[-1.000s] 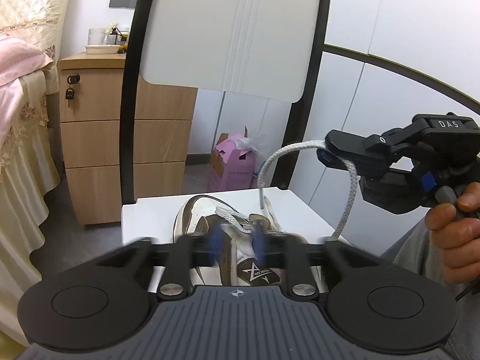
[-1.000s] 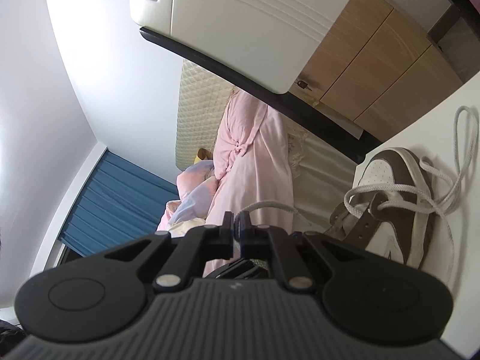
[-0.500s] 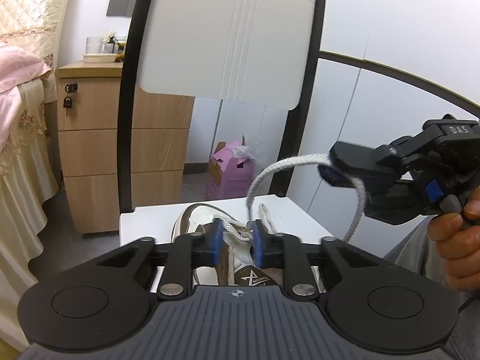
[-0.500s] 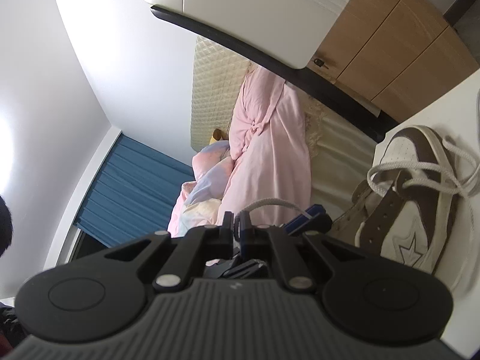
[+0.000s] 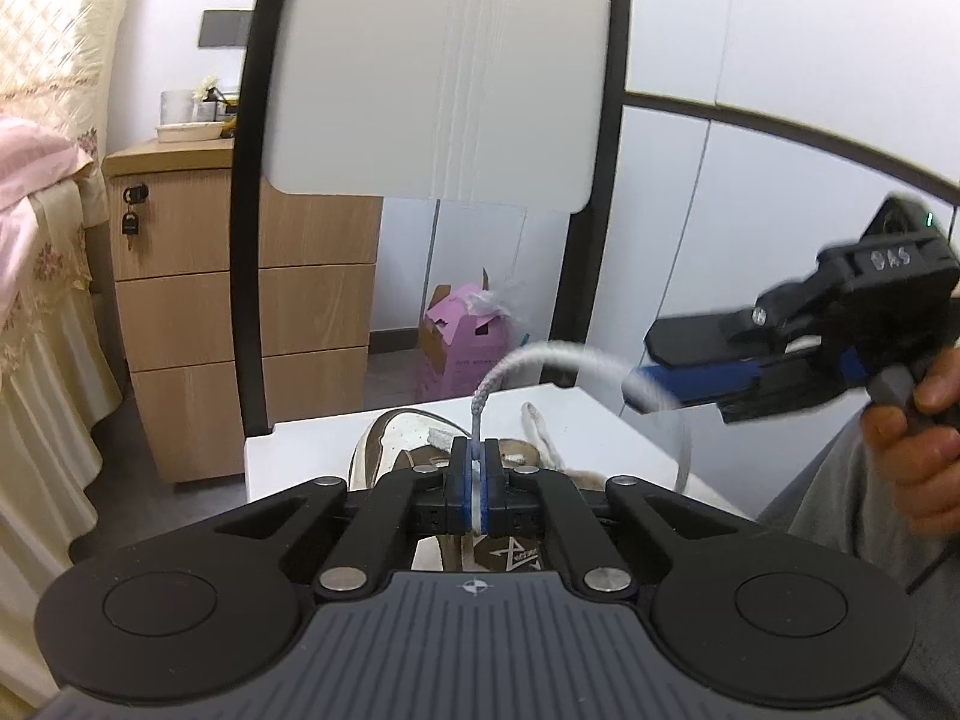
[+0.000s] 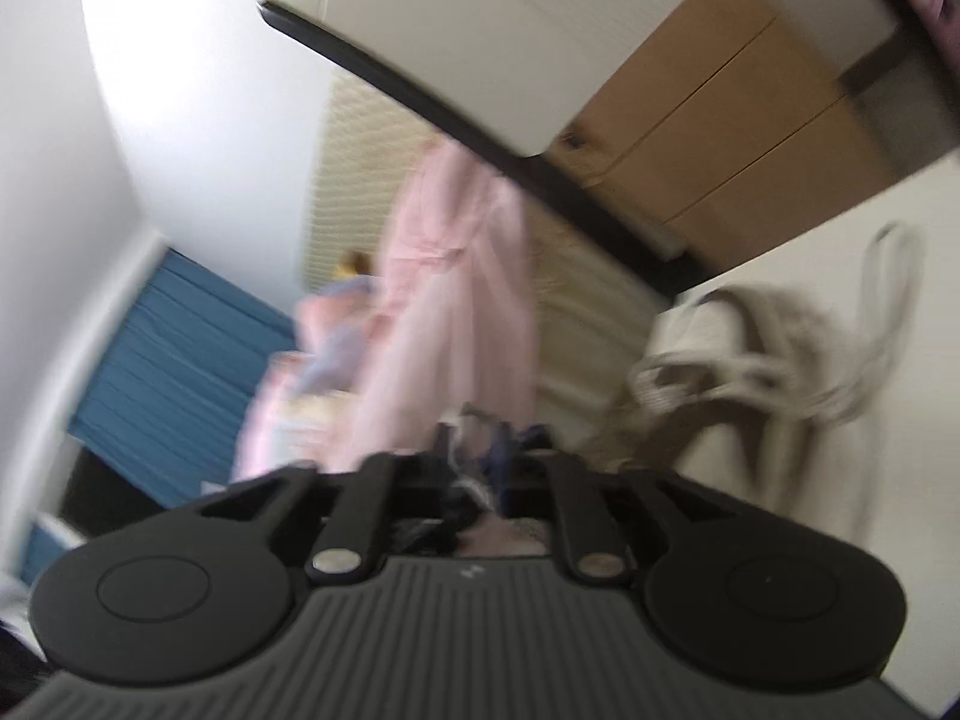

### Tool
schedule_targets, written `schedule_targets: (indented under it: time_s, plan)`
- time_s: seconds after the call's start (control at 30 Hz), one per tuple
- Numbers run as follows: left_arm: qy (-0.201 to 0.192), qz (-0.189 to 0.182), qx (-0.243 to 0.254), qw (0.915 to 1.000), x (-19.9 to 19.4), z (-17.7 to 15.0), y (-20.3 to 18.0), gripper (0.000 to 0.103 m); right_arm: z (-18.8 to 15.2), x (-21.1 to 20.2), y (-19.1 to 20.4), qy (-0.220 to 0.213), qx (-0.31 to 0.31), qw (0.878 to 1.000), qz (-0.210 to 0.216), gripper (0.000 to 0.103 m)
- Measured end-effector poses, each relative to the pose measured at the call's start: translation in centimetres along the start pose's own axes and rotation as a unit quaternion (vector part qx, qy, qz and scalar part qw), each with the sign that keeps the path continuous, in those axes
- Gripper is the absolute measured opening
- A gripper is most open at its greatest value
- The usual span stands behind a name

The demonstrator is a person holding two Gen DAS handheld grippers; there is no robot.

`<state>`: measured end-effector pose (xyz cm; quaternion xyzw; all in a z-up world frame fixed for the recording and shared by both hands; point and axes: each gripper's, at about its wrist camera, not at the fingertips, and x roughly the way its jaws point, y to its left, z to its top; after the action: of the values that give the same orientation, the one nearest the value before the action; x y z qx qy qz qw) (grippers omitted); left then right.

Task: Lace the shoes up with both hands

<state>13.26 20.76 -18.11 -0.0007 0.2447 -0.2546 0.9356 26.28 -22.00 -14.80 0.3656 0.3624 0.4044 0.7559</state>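
White walls surround a wooden drawer cabinet (image 5: 240, 312), a cream quilted headboard (image 5: 54, 30), a pink cardboard box (image 5: 462, 348) and blue curtains (image 6: 168, 348).

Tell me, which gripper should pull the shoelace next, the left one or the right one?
Probably the left. The left gripper is shut on the lace just above the shoe. The right gripper has just been opening, with the blurred lace end at its tips, so it seems to be letting go.
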Motion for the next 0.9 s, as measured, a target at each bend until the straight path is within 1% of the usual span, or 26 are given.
schedule_targets:
  time_s: [0.03,0.07,0.1,0.13,0.17,0.2,0.23,0.27,0.3,0.33,0.37,0.4,0.43,0.47,0.5,0.53,0.57,0.6,0.63,0.67,0.7,0.73,0.77,0.83,0.87,0.9]
  plan:
    - [0.002,0.001,0.007,1.0,0.1,-0.3,-0.1,0.003,0.1,-0.2,0.3,-0.001,-0.017,1.0,-0.023,0.041]
    - [0.003,0.001,0.015,0.9999,-1.5,-1.7,0.6,0.003,0.2,-0.4,0.7,-0.001,-0.036,0.999,-0.041,0.042]
    - [0.005,0.002,0.025,0.9997,-0.8,-0.3,0.1,0.003,0.4,-0.6,1.1,0.001,-0.056,0.997,-0.058,0.042]
    - [0.006,0.004,0.035,0.9994,0.3,2.3,-0.1,0.003,0.6,-0.9,1.8,0.0,-0.08,0.994,-0.079,0.043]
    - [0.007,0.005,0.047,0.9989,-2.6,1.1,1.7,0.003,0.7,-1.0,2.4,0.001,-0.104,0.99,-0.098,0.043]
    - [0.008,0.006,0.057,0.9983,-3.7,0.6,2.6,0.003,1.0,-0.9,3.3,0.009,-0.143,0.983,-0.118,0.043]
    - [0.009,0.007,0.065,0.9979,-2.2,1.8,2.6,0.003,1.3,-0.8,4.3,0.018,-0.181,0.974,-0.138,0.043]
    - [0.009,0.006,0.069,0.9975,-2.0,2.4,2.0,0.003,1.6,-0.6,5.4,0.027,-0.22,0.962,-0.158,0.043]
    - [0.009,0.003,0.073,0.9973,-1.2,2.3,-0.7,0.003,1.7,0.0,6.9,0.051,-0.279,0.943,-0.173,0.043]
    - [0.008,0.003,0.079,0.9968,0.3,2.4,-3.1,0.003,1.8,0.7,8.4,0.074,-0.336,0.92,-0.187,0.043]
    - [0.008,0.007,0.09,0.9959,2.8,3.0,-5.1,0.003,1.5,1.6,9.9,0.103,-0.394,0.892,-0.195,0.042]
    - [0.008,0.011,0.099,0.995,3.3,3.2,-6.2,0.003,0.9,2.7,11.1,0.139,-0.45,0.859,-0.201,0.042]
    - [0.01,0.014,0.106,0.9942,1.5,3.0,-6.0,0.003,0.3,3.9,12.2,0.175,-0.502,0.821,-0.206,0.041]
    - [0.011,0.016,0.114,0.9933,1.4,3.1,-5.8,0.003,-0.4,5.0,13.3,0.21,-0.552,0.779,-0.209,0.039]
    - [0.011,0.018,0.121,0.9925,1.2,3.2,-5.6,0.003,-1.4,6.2,14.1,0.247,-0.599,0.732,-0.21,0.039]
    - [0.012,0.018,0.127,0.9917,2.2,3.9,-5.9,0.003,-2.1,7.0,14.5,0.273,-0.628,0.699,-0.206,0.039]
    - [0.012,0.018,0.133,0.9909,4.6,5.1,-6.9,0.003,-2.7,7.8,14.8,0.297,-0.653,0.667,-0.202,0.039]
    - [0.012,0.018,0.138,0.9902,3.1,5.0,-6.2,0.003,-3.1,8.6,15.1,0.317,-0.666,0.647,-0.196,0.039]
    - [0.012,0.02,0.145,0.9892,3.3,5.3,-6.3,0.003,-3.2,9.1,15.3,0.33,-0.668,0.639,-0.192,0.039]
    - [0.013,0.021,0.151,0.9882,6.0,6.3,-7.5,0.003,-3.2,9.7,15.5,0.343,-0.67,0.631,-0.188,0.039]
    - [0.015,0.023,0.157,0.9872,7.8,7.2,-8.4,0.003,-3.0,10.3,15.8,0.354,-0.666,0.63,-0.185,0.039]
    - [0.016,0.026,0.165,0.9858,7.2,7.3,-8.4,0.003,-2.7,10.8,16.1,0.358,-0.661,0.634,-0.183,0.039]
    - [0.016,0.028,0.173,0.9845,6.8,7.1,-8.4,0.003,-2.3,11.3,16.5,0.361,-0.651,0.643,-0.181,0.039]
    - [0.015,0.028,0.176,0.9838,8.6,7.8,-9.3,0.003,-1.8,12.3,16.7,0.375,-0.631,0.655,-0.182,0.038]
    - [0.014,0.031,0.182,0.9827,9.1,7.9,-9.7,0.003,-2.0,12.8,16.6,0.383,-0.633,0.646,-0.186,0.038]
    - [0.014,0.037,0.194,0.9801,10.1,8.0,-10.2,0.003,-2.2,13.2,16.3,0.392,-0.64,0.632,-0.193,0.037]
